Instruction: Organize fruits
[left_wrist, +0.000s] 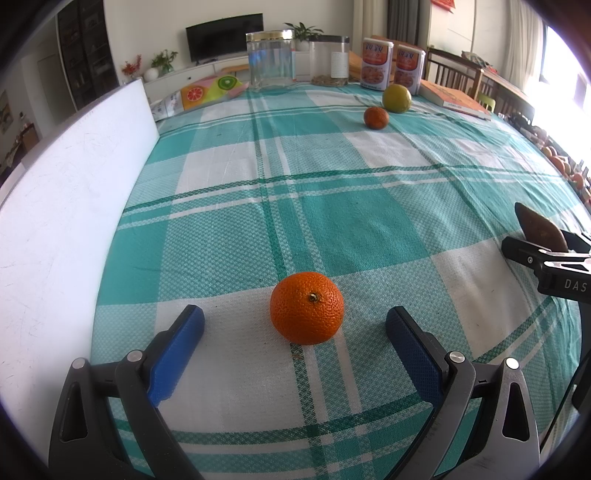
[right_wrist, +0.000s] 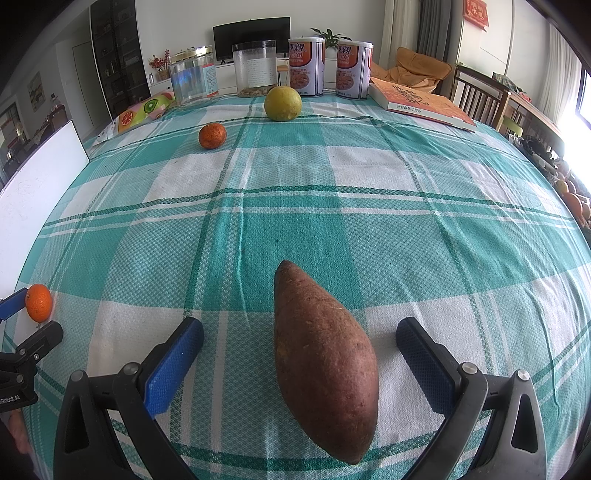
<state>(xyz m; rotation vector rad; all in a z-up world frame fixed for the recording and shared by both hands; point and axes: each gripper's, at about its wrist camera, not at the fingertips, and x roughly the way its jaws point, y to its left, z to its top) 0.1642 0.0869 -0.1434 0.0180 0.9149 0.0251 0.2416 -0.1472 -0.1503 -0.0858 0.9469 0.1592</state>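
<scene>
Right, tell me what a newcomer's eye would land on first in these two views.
First the big reddish-brown sweet potato, lying lengthwise on the plaid tablecloth between the open right gripper. Next the bright orange, sitting between the open left gripper, untouched by either pad. Far back, a small tangerine and a yellow-green citrus sit before the jars.

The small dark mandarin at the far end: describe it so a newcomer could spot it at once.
On the teal plaid tablecloth, look toward the far row of jars and tins. The small dark mandarin sits just before them, left of the yellow-green citrus. It is smaller and deeper orange than that neighbour.
</scene>
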